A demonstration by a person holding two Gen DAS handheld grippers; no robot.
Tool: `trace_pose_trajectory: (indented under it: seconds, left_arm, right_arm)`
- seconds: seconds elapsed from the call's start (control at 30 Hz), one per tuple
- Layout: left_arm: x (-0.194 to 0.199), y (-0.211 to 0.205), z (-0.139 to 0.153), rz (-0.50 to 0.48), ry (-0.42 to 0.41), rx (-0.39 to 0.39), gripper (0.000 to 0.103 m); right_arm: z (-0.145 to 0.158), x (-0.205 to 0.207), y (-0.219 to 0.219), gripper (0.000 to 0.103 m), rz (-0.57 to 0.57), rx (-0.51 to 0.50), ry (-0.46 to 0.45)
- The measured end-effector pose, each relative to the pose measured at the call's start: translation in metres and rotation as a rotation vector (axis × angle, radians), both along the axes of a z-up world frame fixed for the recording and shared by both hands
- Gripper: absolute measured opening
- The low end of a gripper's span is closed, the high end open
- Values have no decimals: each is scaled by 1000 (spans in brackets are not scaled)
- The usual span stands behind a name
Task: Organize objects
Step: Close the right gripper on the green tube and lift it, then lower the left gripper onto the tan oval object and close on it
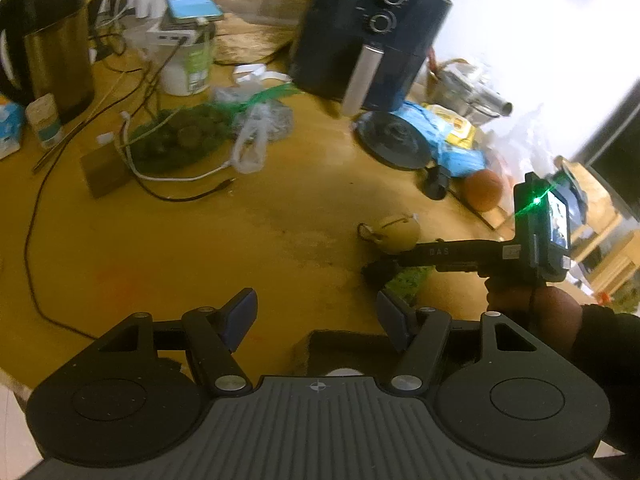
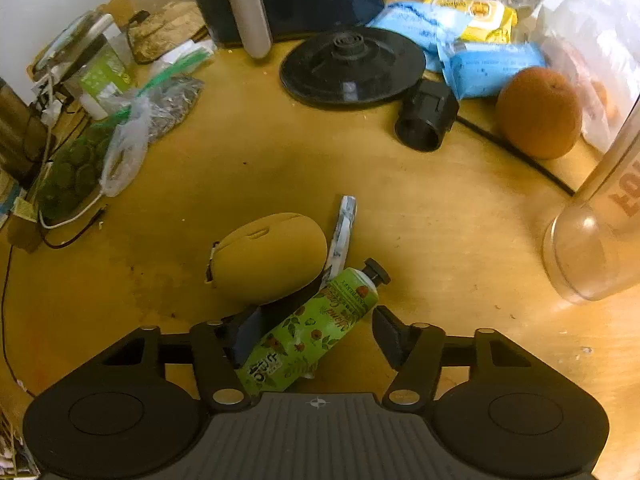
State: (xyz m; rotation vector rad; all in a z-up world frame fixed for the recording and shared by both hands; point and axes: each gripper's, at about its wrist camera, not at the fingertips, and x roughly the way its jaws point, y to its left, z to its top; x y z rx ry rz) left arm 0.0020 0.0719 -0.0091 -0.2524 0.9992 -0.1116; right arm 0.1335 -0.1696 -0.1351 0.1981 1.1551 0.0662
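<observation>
While your left claw (image 1: 316,318) hangs spread and empty over the bare surface (image 1: 200,248), your right claw (image 2: 314,332) gapes around the green tube (image 2: 316,328), lying flat beside the tan pouch (image 2: 272,258).

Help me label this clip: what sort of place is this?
Probably a home kitchen or dining table: an air fryer, an electric kettle and an orange crowd it.
</observation>
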Motion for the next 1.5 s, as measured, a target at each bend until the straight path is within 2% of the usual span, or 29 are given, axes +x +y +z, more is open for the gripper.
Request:
trace_pose_trajectory:
  seconds: [0.13,0.2,0.4,0.83,1.07,1.17,1.5]
  left_arm:
    - [-3,5,0,36,5,-1,65]
    - [-4,6,0,47,7,-2,65]
    - [-4,2,0,40,7,-5,65]
    - [7,-23,-2,-61,2,1,65]
    - [15,-33,-2,-102,4,10,65]
    - [19,-36,-2,-113,6,15,65]
    - [34,-44,-3,-138,10,27,65]
  right_arm:
    - [-5,1,0,52,0,18,6]
    - [-4,1,1,39,15,32,-5]
    - [-1,0,-6,29,6,24,-18]
    - [10,-20,-35,28,-3,-7,-53]
    - [0,-23,-45,28,3,-124,-22]
    - [-8,-24,-54,28,-16,-112,-7]
    - [-9,-27,-53,30,-15,-128,2]
